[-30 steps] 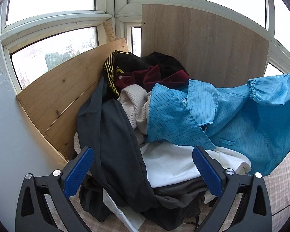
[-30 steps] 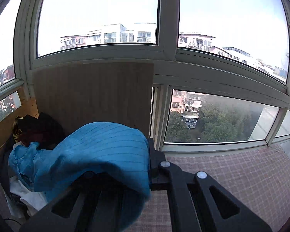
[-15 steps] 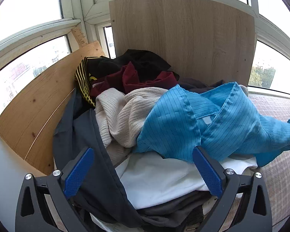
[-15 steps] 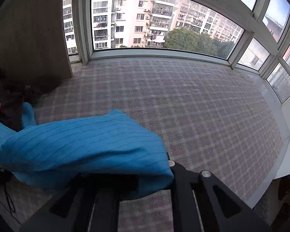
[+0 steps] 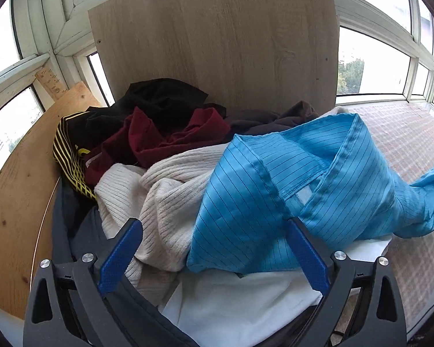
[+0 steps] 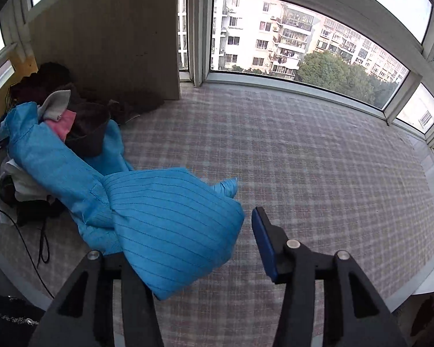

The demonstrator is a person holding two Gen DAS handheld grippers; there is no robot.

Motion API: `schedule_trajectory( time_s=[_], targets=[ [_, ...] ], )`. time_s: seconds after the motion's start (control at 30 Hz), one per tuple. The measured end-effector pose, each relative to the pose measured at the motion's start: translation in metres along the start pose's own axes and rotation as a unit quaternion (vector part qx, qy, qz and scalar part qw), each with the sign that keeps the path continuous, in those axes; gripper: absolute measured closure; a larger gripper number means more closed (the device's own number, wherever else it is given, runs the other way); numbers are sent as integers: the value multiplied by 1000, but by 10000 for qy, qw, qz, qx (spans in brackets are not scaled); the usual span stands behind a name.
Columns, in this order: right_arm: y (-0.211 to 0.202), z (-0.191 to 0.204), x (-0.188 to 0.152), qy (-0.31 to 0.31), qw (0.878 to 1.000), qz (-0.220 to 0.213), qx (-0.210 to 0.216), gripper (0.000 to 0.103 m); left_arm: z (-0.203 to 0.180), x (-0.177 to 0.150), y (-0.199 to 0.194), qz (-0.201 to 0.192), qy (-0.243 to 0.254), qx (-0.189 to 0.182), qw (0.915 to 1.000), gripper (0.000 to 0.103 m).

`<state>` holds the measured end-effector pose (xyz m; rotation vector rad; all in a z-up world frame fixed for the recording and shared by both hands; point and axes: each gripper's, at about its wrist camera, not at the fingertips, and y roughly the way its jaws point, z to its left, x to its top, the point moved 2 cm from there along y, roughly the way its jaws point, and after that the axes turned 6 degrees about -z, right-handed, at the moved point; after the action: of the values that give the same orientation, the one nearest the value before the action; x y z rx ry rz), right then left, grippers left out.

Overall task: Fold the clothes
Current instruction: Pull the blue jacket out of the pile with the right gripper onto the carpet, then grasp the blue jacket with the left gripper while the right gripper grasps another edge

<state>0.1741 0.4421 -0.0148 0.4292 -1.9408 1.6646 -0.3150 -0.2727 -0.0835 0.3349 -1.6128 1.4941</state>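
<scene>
Right hand-held gripper (image 6: 217, 243) opening; no legible writing.

Your left gripper (image 5: 214, 256) is closing its fingers (image 5: 120, 256) around the blue shirt (image 5: 289, 185) and cream sweater (image 5: 165, 199).

The left claw (image 5: 214, 256) has black angular arms with triangular cut-outs, silver round screws at the joints and ribbed blue pads (image 5: 120, 257). The right claw (image 6: 217, 240) shows the same black frame, silver screws and blue pad (image 6: 264, 243).
</scene>
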Motion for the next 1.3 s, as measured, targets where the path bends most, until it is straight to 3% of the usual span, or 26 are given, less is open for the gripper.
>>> schedule_trajectory(
  time_s=[0.03, 0.1, 0.17, 0.23, 0.27, 0.37, 0.43, 0.6, 0.73, 0.87, 0.97, 1.1, 1.17, 1.3],
  targets=[
    [-3, 1, 0, -28, 9999, 79, 61, 55, -4, -1, 2, 9, 32, -91, 10000, 29],
    [-11, 3, -1, -103, 9994, 220, 263, 55, -7, -2, 5, 34, 45, -194, 9998, 39],
    [-22, 5, -4, -187, 9979, 259, 571, 55, -7, -3, 7, 32, -29, -380, 9993, 59],
    [-23, 5, -13, -269, 9940, 488, 936, 53, -2, -3, 5, -21, -233, -673, 9975, 71],
    [-17, 7, -20, -420, 9929, 701, 860, 51, 2, -3, 2, -68, -363, -827, 9959, 72],
    [15, 19, -56, -1212, 9807, 1534, 80, 49, 12, 2, -6, -209, -642, -1074, 9919, 83],
    [24, 29, -77, -1402, 9724, 1826, 386, 49, 18, 6, -11, -288, -747, -1110, 9906, 86],
    [-17, 27, -74, -1117, 9826, 1224, 837, 49, 24, 13, -20, -394, -729, -1056, 9909, 88],
    [-32, 36, -48, -1197, 9908, 550, 319, 43, 25, 15, -22, -373, -710, -1021, 9915, 90],
    [10, 105, -40, -1920, 9767, 259, 921, 37, 19, 16, -24, -388, -623, -951, 9928, 93],
    [58, 179, -45, -2480, 9573, 213, 1470, 37, 16, 14, -28, -376, -620, -981, 9925, 94],
    [111, 263, -56, -3148, 9341, 317, 1654, 37, 18, 13, -34, -402, -639, -973, 9924, 95],
    [119, 281, -53, -3232, 9331, 124, 1575, 37, 20, 11, -36, -426, -665, -991, 9919, 96],
    [133, 281, -38, -2721, 9502, -139, 1514, 38, 21, 7, -41, -462, -695, -1035, 9911, 98]
  ],
)
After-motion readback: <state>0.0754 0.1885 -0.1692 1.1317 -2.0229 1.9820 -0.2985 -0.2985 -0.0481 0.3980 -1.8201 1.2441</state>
